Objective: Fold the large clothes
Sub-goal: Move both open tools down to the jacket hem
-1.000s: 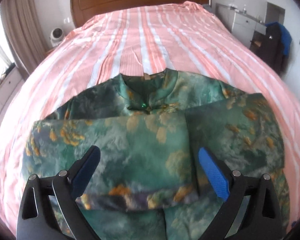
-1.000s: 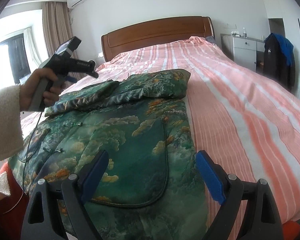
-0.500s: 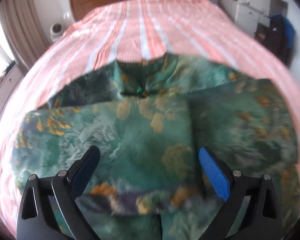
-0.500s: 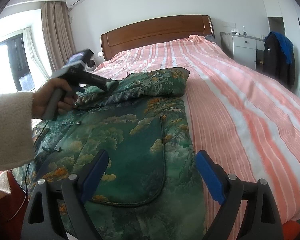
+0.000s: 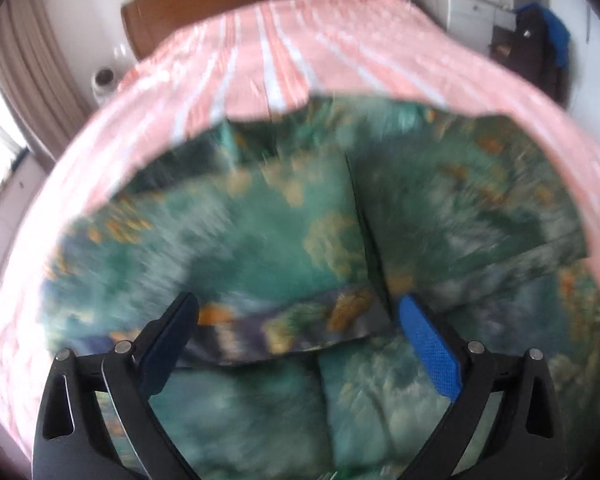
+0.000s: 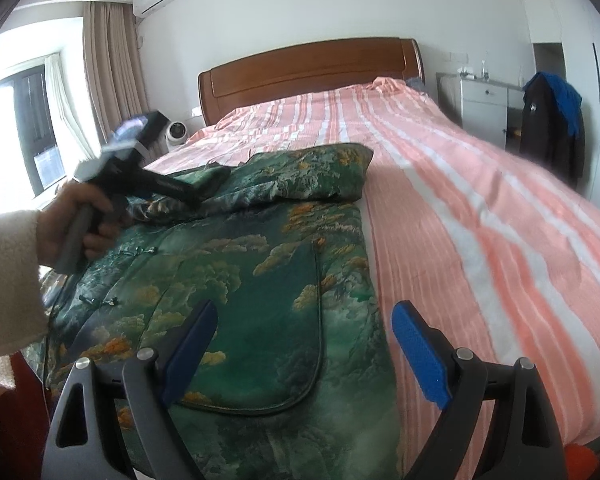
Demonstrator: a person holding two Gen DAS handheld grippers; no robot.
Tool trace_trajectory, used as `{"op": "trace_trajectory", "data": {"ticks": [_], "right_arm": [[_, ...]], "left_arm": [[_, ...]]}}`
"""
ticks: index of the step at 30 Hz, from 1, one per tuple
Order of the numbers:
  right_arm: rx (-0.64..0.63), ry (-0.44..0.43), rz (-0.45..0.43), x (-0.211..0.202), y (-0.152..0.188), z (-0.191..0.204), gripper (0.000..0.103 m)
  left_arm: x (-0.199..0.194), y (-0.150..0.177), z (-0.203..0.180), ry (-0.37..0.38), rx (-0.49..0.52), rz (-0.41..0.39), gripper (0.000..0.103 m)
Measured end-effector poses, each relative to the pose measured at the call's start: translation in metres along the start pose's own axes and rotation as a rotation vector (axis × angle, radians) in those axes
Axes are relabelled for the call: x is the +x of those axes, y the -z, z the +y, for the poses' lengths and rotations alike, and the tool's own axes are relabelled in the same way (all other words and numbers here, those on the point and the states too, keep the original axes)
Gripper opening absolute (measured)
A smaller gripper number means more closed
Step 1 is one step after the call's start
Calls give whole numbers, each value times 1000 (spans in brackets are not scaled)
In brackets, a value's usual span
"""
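Observation:
A green jacket [image 5: 284, 240] with orange and grey cloud print lies on the pink striped bed [image 5: 300, 44], both sleeves folded across its chest. My left gripper [image 5: 300, 336] is open and hovers close above the cuff of the folded sleeve [image 5: 292, 332]; this view is blurred. In the right wrist view the jacket [image 6: 260, 272] lies lengthwise, pocket toward me. My right gripper [image 6: 304, 344] is open and empty above the jacket's lower part near the pocket [image 6: 284, 320]. The left gripper [image 6: 172, 188] shows there over the folded sleeves, held by a hand.
The bed [image 6: 480, 208] stretches to a wooden headboard [image 6: 308, 64]. A white cabinet [image 6: 484, 104] and a chair with dark and blue clothes [image 6: 552, 120] stand at the right. Curtains [image 6: 112, 76] and a window are at the left.
My left gripper has dropped lower and closer to the jacket's folded sleeve, blurring its view. My right gripper has stayed in place. Both stay open.

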State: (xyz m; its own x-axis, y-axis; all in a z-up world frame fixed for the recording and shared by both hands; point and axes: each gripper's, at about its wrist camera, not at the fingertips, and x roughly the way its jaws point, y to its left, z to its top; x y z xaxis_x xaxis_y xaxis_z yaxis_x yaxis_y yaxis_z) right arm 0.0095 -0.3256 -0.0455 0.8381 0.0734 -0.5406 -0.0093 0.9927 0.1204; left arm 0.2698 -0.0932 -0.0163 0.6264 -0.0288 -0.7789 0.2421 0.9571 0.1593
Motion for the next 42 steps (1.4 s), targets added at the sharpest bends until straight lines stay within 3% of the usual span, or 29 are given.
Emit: {"op": "trace_trajectory", "data": {"ticks": [3, 5, 6, 9, 10, 12, 13, 14, 17, 18, 21, 25, 29, 36, 42], "right_arm": [[7, 4, 0, 1, 0, -1, 88], [3, 4, 0, 0, 0, 0, 88], [-2, 6, -5, -1, 0, 1, 88], [-9, 6, -12, -3, -1, 2, 88], [-9, 4, -12, -3, -1, 2, 88], [-6, -1, -6, -1, -1, 2, 88], [-5, -2, -1, 0, -1, 2, 88], [-5, -3, 4, 2, -1, 3, 88], [-10, -1, 14, 6, -1, 5, 88], [-17, 5, 13, 6, -1, 7, 88], [-47, 28, 9, 6, 2, 12, 88], [-68, 65, 18, 9, 6, 14, 88], [-85, 100, 37, 14, 10, 17, 88], [-124, 122, 60, 22, 16, 28, 88], [-156, 126, 62, 21, 18, 36, 88]], "left_arm": [[-44, 1, 21, -95, 109, -43, 101], [-64, 10, 35, -230, 253, -21, 101], [-76, 21, 45, -337, 371, -9, 101], [-104, 56, 77, -562, 666, 5, 102], [-112, 71, 89, -606, 754, 32, 102], [-127, 103, 114, -601, 840, 146, 102], [-132, 119, 122, -558, 826, 206, 102], [-136, 136, 129, -463, 763, 271, 102], [-134, 162, 129, -242, 545, 301, 102], [-127, 171, 124, -154, 421, 283, 102], [-106, 186, 101, 1, 168, 186, 102], [-85, 197, 77, 120, -131, 85, 102], [-78, 200, 72, 136, -253, 40, 102], [-76, 219, 102, -17, -330, -2, 102], [-74, 230, 123, -47, -395, 6, 102]]}}
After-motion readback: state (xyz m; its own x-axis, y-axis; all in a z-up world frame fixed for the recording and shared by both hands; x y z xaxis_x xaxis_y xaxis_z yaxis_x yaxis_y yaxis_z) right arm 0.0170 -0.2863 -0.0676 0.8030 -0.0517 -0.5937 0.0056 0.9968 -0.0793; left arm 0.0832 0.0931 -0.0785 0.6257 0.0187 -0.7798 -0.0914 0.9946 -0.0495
